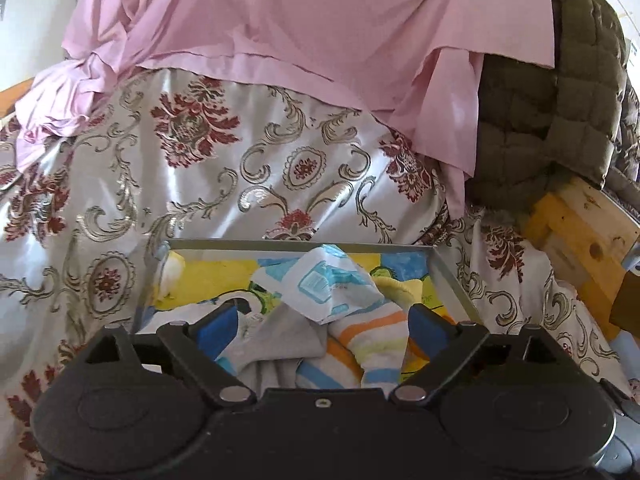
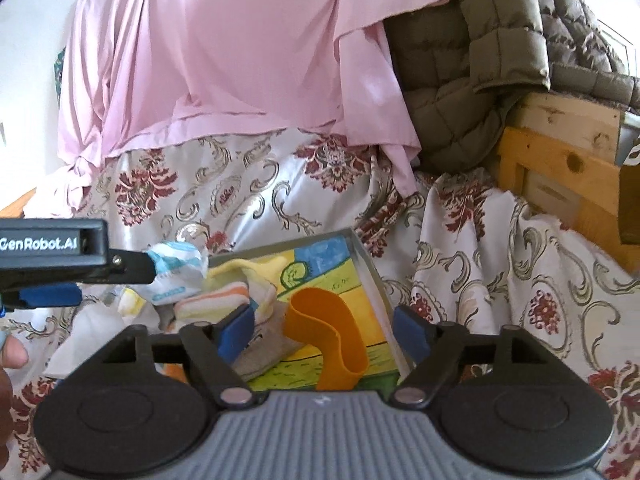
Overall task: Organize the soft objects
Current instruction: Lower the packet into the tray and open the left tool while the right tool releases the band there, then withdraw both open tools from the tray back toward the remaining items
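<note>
Both grippers are black with blue pads; the left gripper (image 2: 76, 280) reads "GenRobot.AI".

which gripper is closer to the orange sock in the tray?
Right. The right gripper stands open directly over the orange sock; the left gripper is off toward the tray's far-left side.

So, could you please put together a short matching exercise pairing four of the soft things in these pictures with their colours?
Things:
1. sock lying alone at the right of the box
2. garment draped at the back
3. quilted jacket
4. sock between the left gripper's open jaws

Colours:
A. olive brown
B. white with orange, yellow and blue stripes
C. plain orange
D. pink

Pairs: 1-C, 2-D, 3-A, 4-B
</note>
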Demonstrator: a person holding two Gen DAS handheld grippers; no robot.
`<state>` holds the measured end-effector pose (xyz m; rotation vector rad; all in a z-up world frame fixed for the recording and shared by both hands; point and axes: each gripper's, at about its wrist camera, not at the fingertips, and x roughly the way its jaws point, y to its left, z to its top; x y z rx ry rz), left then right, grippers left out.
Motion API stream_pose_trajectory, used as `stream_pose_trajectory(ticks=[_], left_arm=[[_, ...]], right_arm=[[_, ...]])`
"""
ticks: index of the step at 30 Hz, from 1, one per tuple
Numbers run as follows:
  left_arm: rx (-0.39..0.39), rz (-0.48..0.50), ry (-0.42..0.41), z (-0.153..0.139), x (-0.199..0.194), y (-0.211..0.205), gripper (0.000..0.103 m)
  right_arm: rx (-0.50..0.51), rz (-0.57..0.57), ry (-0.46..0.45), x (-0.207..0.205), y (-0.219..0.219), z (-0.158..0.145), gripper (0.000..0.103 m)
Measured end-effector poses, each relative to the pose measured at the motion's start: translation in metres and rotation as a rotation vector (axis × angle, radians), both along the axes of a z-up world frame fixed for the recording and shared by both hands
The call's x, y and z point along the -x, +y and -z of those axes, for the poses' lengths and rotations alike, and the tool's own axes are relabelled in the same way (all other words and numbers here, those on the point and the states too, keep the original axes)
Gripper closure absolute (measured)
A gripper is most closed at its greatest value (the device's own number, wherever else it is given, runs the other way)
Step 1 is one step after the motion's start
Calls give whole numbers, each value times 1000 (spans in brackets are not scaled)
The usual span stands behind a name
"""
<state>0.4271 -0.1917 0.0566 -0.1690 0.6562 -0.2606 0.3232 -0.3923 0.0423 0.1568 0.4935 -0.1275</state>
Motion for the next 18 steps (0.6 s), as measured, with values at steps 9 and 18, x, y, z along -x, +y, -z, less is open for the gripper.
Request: stream_pose_trajectory(ticks=[9, 18], left_arm=[[-10, -25, -47, -23, 24, 10, 3], [-25, -65, -72, -32, 46, 18, 1]], right_arm=[[-16, 18, -62, 23, -4, -21, 8], [-33, 38, -95, 44, -4, -29, 3]])
